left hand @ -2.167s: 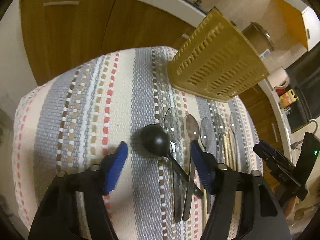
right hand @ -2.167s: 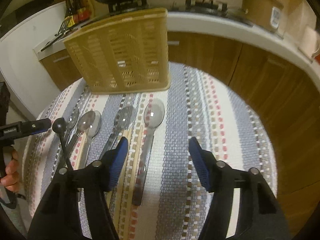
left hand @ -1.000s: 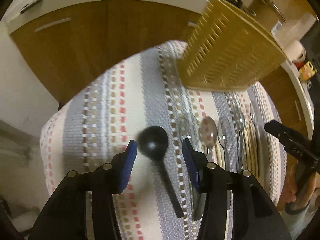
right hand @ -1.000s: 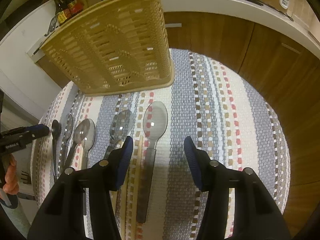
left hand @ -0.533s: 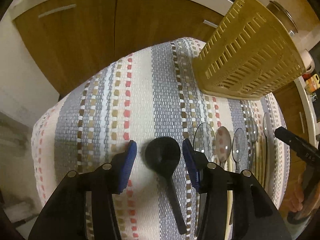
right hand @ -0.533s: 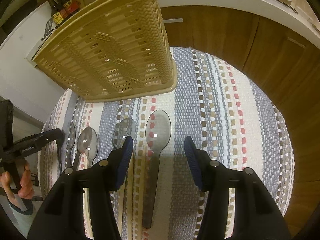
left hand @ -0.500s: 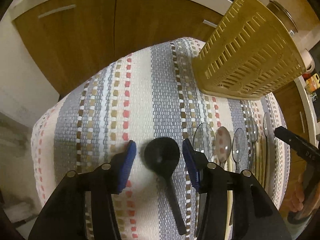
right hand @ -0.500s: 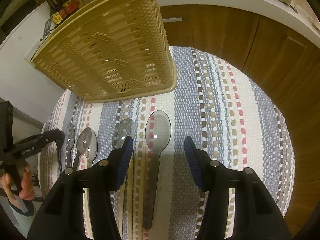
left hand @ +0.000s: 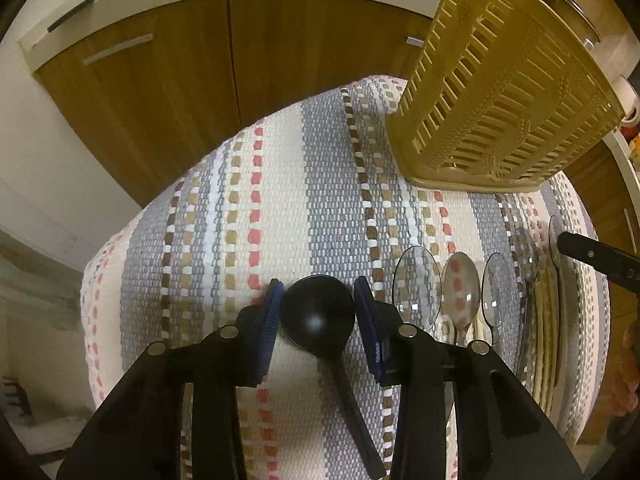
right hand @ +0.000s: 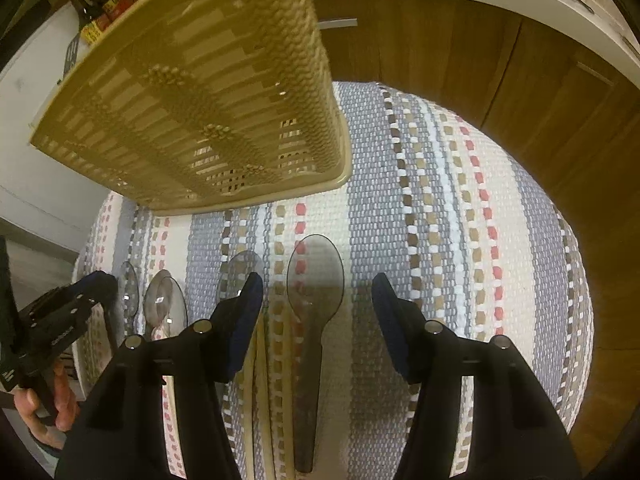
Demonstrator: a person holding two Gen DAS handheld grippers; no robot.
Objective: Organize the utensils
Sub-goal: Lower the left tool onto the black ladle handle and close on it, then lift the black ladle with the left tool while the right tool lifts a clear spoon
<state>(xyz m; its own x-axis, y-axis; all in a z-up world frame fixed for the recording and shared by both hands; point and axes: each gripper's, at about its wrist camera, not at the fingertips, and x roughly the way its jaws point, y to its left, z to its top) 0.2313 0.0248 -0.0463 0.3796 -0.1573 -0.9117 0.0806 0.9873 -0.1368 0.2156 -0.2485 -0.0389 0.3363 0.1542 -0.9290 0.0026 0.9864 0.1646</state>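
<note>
A black spoon (left hand: 317, 318) lies on the striped cloth (left hand: 280, 184) at the left end of a row of utensils. My left gripper (left hand: 318, 300) points steeply down over it with its jaws closing. The blue pads (left hand: 270, 320) touch both sides of the bowl. Right of it lie a clear spoon (left hand: 416, 280) and a metal spoon (left hand: 460, 284). My right gripper (right hand: 316, 304) hangs over a smoky clear spoon (right hand: 316, 280) at the row's right end. Its jaws are opening and touch nothing. The spoon's neck lies below the gap.
A tan slotted basket (left hand: 500, 92) (right hand: 200, 112) stands at the cloth's far side. Pale chopsticks (left hand: 546, 320) lie among the spoons. Wooden cupboard doors (left hand: 200, 80) and a white counter edge lie beyond. A hand (right hand: 60, 408) holds the left gripper at the right wrist view's left edge.
My left gripper has sunk toward the cloth and its pads have closed in on the black spoon's bowl. The right gripper has crept forward over the clear spoon, nearer the basket.
</note>
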